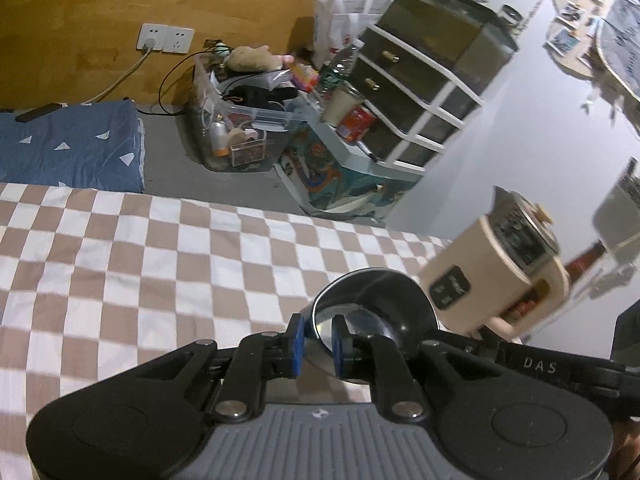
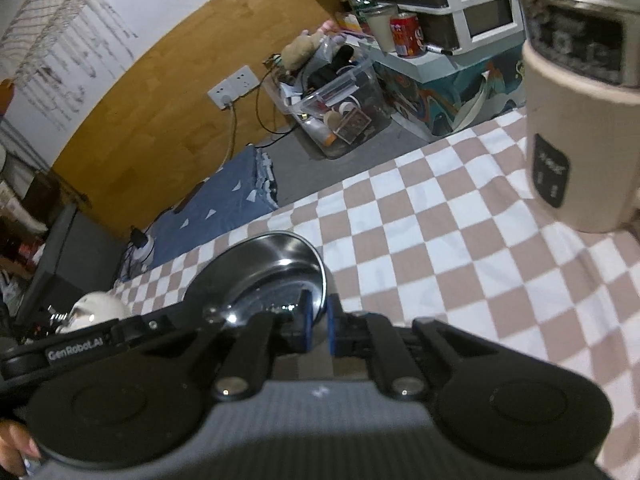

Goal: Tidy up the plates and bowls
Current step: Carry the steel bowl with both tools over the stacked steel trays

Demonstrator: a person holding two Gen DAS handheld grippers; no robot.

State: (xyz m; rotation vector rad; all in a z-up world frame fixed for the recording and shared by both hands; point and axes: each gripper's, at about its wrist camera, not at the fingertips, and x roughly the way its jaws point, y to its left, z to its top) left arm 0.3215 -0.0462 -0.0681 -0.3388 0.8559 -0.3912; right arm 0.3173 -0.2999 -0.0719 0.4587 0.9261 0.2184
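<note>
Over a brown-and-white checked cloth [image 1: 120, 264] covering the worktop, two hand-held tongs each grip a steel dish by its rim. Seen from the left wrist, the left tongs [image 1: 317, 344] are nearly closed, their blue pads pinching the rim of a steel bowl [image 1: 380, 300], one pad inside and one outside. Seen from the right wrist, the right tongs [image 2: 319, 326] are almost fully closed on the rim of a shallow steel plate [image 2: 264, 268], which tilts up to the left.

Only the right wrist view shows a white rounded object [image 2: 100, 308] and dark clutter beyond the cloth's left end, and a fingertip [image 2: 20, 446] at the lower left corner. Only the left view shows pinned photos [image 1: 572, 32] on the wall.

A cream electric kettle [image 2: 576, 120] stands on the cloth to the right of both dishes. Most of the cloth is bare. Beyond its far edge lie grey floor, a blue cushion [image 1: 68, 144] and a clear storage bin [image 1: 240, 128].
</note>
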